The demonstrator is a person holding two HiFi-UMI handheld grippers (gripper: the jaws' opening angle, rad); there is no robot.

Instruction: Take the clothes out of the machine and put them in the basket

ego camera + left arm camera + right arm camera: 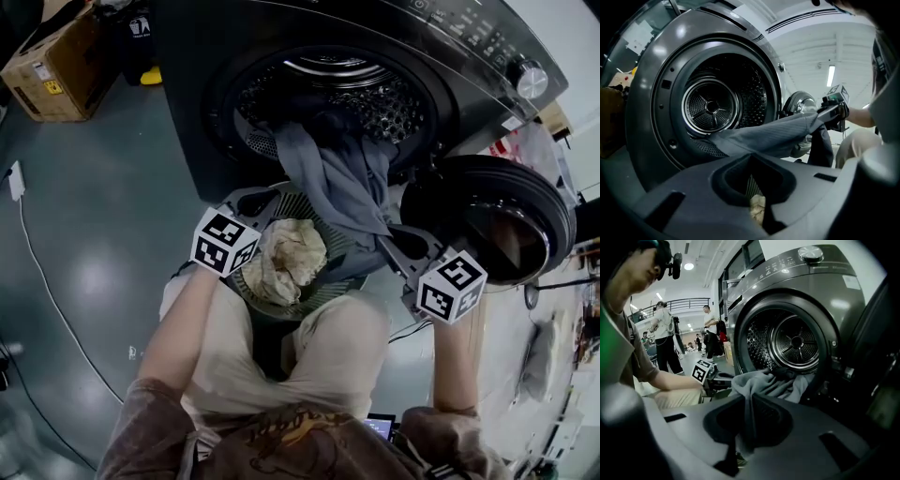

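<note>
The dark washing machine's drum [347,89] [712,105] [794,341] stands open. A grey garment [337,183] [773,136] [764,383] hangs out of its mouth, stretched toward my right gripper [394,246] [747,427] [832,110], which is shut on one end of it. Below the opening, between the person's knees, sits the ribbed basket [281,309] with a crumpled beige cloth [291,258] [757,206] inside. My left gripper [258,202] [757,187] [724,378] hovers over the basket's far rim, jaws together and holding nothing.
The round machine door [497,220] hangs open at the right, close to my right hand. A cardboard box [56,61] stands on the floor at the far left, and a white cable [37,272] runs across the floor. People [665,341] stand in the background.
</note>
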